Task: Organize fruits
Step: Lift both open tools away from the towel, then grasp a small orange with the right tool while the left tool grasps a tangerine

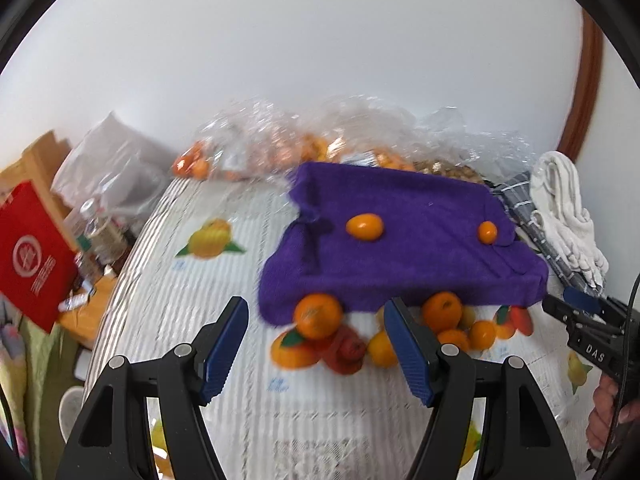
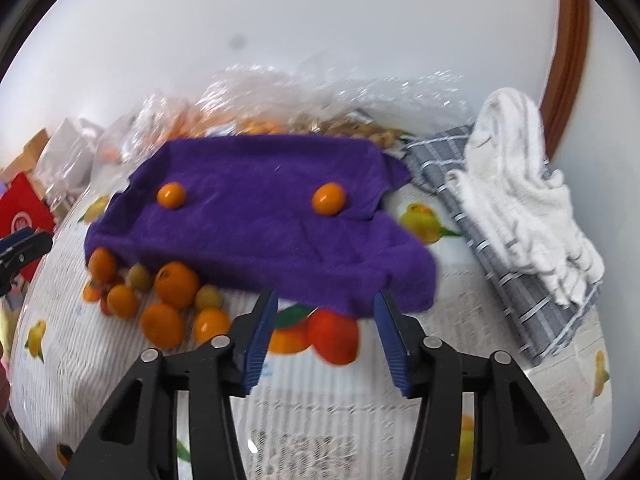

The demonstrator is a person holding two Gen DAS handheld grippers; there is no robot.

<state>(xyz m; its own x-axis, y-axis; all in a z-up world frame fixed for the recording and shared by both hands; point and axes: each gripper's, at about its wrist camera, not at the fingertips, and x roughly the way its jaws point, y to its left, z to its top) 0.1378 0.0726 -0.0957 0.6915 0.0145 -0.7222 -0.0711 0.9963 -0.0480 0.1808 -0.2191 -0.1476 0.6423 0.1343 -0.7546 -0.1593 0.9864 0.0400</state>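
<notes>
Left gripper [image 1: 316,350]: jaws spread wide, nothing between the pads; it hovers over the printed tablecloth [image 1: 168,300], with the fruit pile at 12 o'clock.
Right gripper [image 2: 324,334]: also spread and empty, aimed at the purple towel's near edge.
Loose fruit pile [image 2: 160,300]: mandarins and smaller kumquats crowd together, touching, at the towel's near edge, at 10 o'clock in the right wrist view.
Large mandarin [image 1: 318,316]: sits just ahead of the left pads; judged light, round and apt to roll, with soft peel that bruises under a hard squeeze. Best taken across its widest girth.
Kumquats on towel [image 2: 171,195] [image 2: 329,198]: two, well apart; smooth and glossy, likely slippery, so a centred, gentle pinch is needed.
Purple towel [image 2: 260,224]: soft, rumpled pile that should stop the fruit rolling.
Beyond, 12 o'clock: clear plastic bags [image 1: 280,136] holding more orange fruit, blurred.
At 2 o'clock: white cloth [image 2: 520,184] on a grey checked cloth [image 2: 516,280].
</notes>
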